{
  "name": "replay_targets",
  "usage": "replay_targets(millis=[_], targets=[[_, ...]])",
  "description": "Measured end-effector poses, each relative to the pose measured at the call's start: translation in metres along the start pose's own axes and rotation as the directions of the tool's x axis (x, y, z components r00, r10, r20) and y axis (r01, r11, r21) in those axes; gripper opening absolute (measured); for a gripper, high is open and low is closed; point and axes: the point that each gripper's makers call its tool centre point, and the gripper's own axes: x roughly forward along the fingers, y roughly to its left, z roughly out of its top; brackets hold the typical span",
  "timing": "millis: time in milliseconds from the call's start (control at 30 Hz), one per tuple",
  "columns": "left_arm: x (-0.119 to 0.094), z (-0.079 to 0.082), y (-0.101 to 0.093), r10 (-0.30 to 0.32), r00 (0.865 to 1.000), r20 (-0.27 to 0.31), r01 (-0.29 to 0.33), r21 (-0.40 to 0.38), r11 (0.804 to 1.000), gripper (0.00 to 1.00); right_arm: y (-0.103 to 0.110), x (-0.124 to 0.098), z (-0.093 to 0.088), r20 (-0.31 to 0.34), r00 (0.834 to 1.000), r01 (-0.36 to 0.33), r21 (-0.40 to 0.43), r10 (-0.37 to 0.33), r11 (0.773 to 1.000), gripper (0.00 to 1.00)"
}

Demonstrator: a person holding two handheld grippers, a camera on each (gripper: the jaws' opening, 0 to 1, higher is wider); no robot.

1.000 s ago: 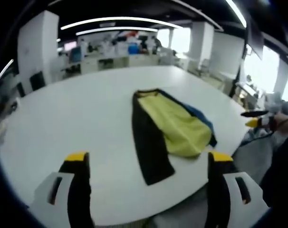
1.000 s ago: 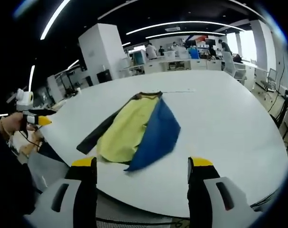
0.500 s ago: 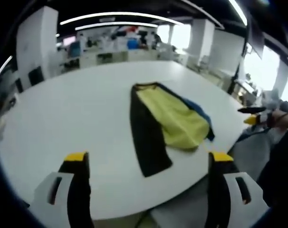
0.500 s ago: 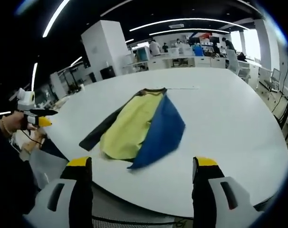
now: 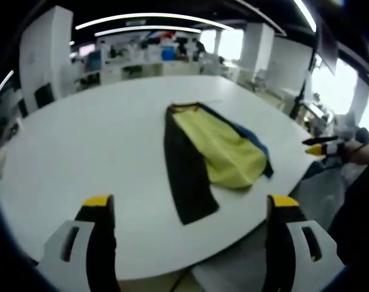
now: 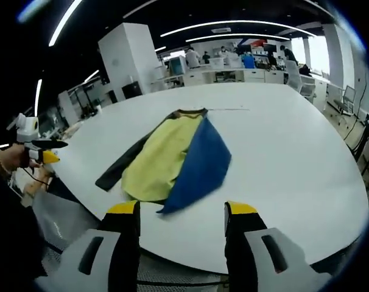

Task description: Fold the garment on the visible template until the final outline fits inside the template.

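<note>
Lying flat near the middle of the white table [image 5: 81, 152], the garment [image 5: 212, 155] shows a black strip, a yellow panel and a blue flap at 3 o'clock; left gripper [image 5: 190, 204] hangs off the near table edge, jaws wide, empty; right gripper [image 6: 181, 210] likewise, jaws spread, its tips just short of the blue hem.

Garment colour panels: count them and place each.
3 on the garment: black panel nearest the left claw's side, yellow panel in the middle, blue panel on the right claw's side. Folds may hide more.
</note>
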Motion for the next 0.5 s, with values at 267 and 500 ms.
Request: replay_targets(millis=[267, 500], targets=[[0.004, -0.005, -0.004, -0.014, 1.0, -0.013, 0.014, -0.006, 1.0, 1.0, 0.008, 0.007, -0.009, -0.026, 0.999, -0.031, 0.014, 0.032, 0.999, 0.36], [0.006, -0.01, -0.005, -0.022, 0.999, -0.024, 0.022, -0.017, 1.0, 1.0, 0.021, 0.021, -0.021, -0.075, 0.995, -0.066, -0.004, 0.066, 0.998, 0.29]])
